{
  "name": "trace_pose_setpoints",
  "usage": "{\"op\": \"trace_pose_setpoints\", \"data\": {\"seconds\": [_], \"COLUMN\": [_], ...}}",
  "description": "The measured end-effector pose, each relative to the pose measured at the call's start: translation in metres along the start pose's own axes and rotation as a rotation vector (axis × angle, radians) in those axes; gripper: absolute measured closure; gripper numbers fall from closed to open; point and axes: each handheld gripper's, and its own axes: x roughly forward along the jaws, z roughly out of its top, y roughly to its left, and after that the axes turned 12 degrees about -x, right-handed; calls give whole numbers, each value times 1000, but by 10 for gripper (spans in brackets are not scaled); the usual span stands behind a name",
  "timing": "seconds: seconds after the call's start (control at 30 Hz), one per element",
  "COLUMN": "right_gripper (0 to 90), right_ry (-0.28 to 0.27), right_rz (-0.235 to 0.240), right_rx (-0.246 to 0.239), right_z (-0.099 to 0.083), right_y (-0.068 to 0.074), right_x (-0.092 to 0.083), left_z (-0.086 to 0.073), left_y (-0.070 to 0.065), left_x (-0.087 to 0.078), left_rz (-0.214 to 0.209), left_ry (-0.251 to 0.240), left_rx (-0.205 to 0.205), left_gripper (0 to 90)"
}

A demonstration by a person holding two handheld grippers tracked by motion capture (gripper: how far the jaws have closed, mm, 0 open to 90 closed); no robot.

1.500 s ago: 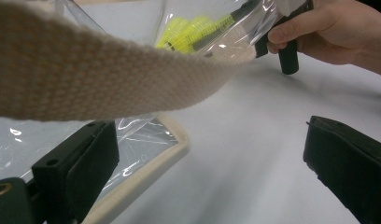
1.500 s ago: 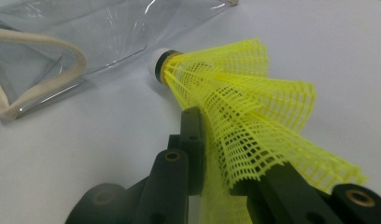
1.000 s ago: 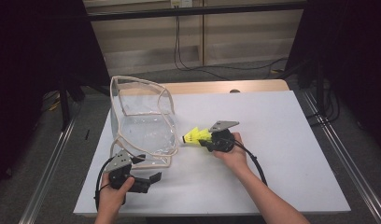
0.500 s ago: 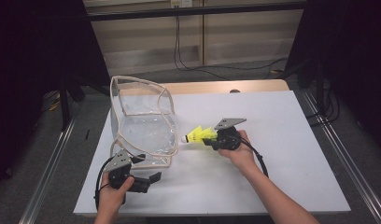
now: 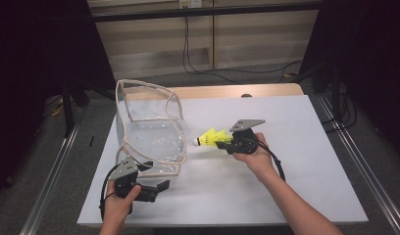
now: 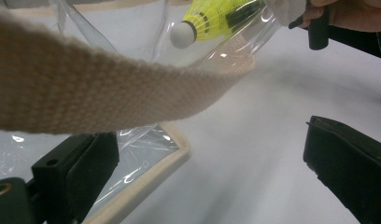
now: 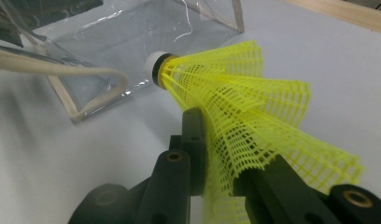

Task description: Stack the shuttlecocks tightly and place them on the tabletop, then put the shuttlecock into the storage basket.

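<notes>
High view, right tool (image 5: 226, 143) clamping yellow shuttlecock (image 5: 210, 138), beside clear bag (image 5: 151, 142)

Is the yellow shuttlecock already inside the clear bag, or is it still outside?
Outside. The right gripper holds the yellow shuttlecock by its skirt above the table, its white tip pointing at the clear bag but short of it.

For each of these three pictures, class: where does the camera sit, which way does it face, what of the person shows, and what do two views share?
High view: above the person's side, looking forward and down on the white table; both forearms, the left gripper and right gripper.
Left gripper view: on the left gripper, looking between its open black fingers past the bag strap.
Right gripper view: on the right gripper, facing the clear bag along its fingers.
Shared: all show the yellow shuttlecock and the bag.
</notes>
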Motion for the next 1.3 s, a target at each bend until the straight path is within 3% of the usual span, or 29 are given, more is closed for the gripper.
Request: {"op": "trace_pose_setpoints", "data": {"seconds": [0.6,0.8,1.3], "right_gripper": [829,828,828], "right_ry": [-29,-6,-22], "right_rz": [-13,-17,-20], "right_rx": [-11,-23,-25], "right_z": [19,26,41], "right_y": [-2,-3,-9], "right_x": [-15,-20,-33], "left_z": [-2,-1,0], "left_y": [-1,-1,-1], "left_x": [-3,-1,0], "left_rz": [6,1,-2], "left_ry": [2,-1,0], "left_rx": [-5,-6,-2], "left_gripper": [36,36,36]}}
